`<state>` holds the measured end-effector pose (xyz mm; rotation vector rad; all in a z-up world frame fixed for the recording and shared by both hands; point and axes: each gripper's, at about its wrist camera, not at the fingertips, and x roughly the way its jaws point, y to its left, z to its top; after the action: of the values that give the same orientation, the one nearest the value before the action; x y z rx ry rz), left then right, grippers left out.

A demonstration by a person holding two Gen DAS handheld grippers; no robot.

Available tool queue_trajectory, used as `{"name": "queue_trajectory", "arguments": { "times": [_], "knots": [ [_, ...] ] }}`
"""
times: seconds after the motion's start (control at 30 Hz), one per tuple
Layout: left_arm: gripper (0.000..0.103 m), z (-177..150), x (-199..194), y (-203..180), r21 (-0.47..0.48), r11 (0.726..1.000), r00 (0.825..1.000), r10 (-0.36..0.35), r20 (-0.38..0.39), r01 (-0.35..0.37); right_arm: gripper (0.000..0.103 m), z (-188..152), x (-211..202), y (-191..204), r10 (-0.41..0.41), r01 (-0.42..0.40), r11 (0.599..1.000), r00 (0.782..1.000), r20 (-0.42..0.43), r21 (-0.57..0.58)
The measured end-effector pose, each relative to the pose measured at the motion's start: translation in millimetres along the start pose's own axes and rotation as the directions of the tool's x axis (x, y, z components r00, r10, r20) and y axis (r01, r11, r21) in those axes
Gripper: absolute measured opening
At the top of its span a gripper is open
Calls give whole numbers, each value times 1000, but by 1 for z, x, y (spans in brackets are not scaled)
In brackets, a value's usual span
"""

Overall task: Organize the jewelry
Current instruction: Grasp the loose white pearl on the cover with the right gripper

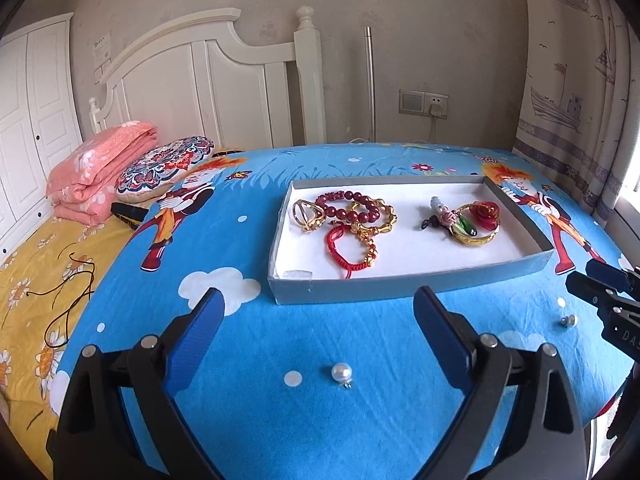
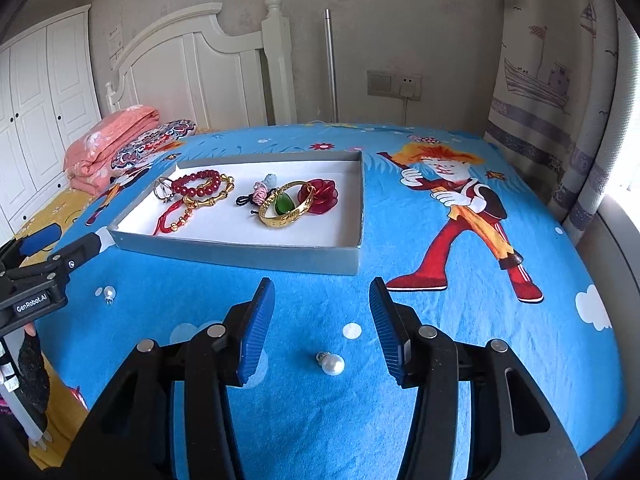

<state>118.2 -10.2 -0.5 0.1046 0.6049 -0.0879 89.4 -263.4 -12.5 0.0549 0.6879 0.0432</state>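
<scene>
A grey box lid (image 1: pixel 348 292) (image 2: pixel 240 254) with a white inside lies on the blue bedsheet. It holds a dark red bead bracelet (image 1: pixel 352 204) (image 2: pixel 196 184), gold bracelets, a red cord bracelet (image 1: pixel 340 246), a gold bangle (image 1: pixel 476 236) (image 2: pixel 286 212), a green stone and a red flower (image 2: pixel 320 196). One pearl earring (image 1: pixel 341 373) (image 2: pixel 109 293) lies between my open left gripper's (image 1: pixel 320 312) fingers. A second pearl earring (image 2: pixel 332 364) (image 1: pixel 568 321) lies between my open right gripper's (image 2: pixel 322 300) fingers. Both grippers are empty.
A folded pink quilt (image 1: pixel 96 172) and a patterned cushion (image 1: pixel 164 168) lie at the head of the bed by the white headboard (image 1: pixel 208 80). A black cord (image 1: pixel 68 300) lies on the yellow sheet at left. A curtain (image 1: pixel 572 80) hangs at right.
</scene>
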Motion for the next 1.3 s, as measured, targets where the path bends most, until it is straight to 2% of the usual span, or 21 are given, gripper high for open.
{"name": "queue_trajectory", "arguments": {
  "times": [0.4,0.53,0.73,0.8,0.97,1.13,1.3],
  "knots": [
    [92,-26,-20,1,-21,1000,1000,3,5,-3,53,-19,-25,17,-5,7,998,999,36,-55],
    [93,-46,-19,6,-38,999,1000,-3,-5,3,54,-33,-24,13,-19,21,998,999,29,-66],
    [93,-75,-14,10,-17,1000,1000,9,-16,-9,54,-64,-12,10,-26,24,997,1000,-14,-79],
    [93,-80,-13,12,-13,1000,1000,9,-18,-10,55,-69,-13,9,-23,23,996,1000,5,-81],
    [93,-89,-6,15,-27,1000,999,-1,-45,0,55,-69,-11,8,-20,22,997,999,27,-75],
    [99,-93,-4,23,-58,998,999,-23,-36,21,55,-60,0,3,-16,17,999,999,29,-49],
    [99,-96,-5,23,-42,999,999,-31,-9,31,42,-52,10,1,-31,33,999,999,35,-39]
  ]
}}
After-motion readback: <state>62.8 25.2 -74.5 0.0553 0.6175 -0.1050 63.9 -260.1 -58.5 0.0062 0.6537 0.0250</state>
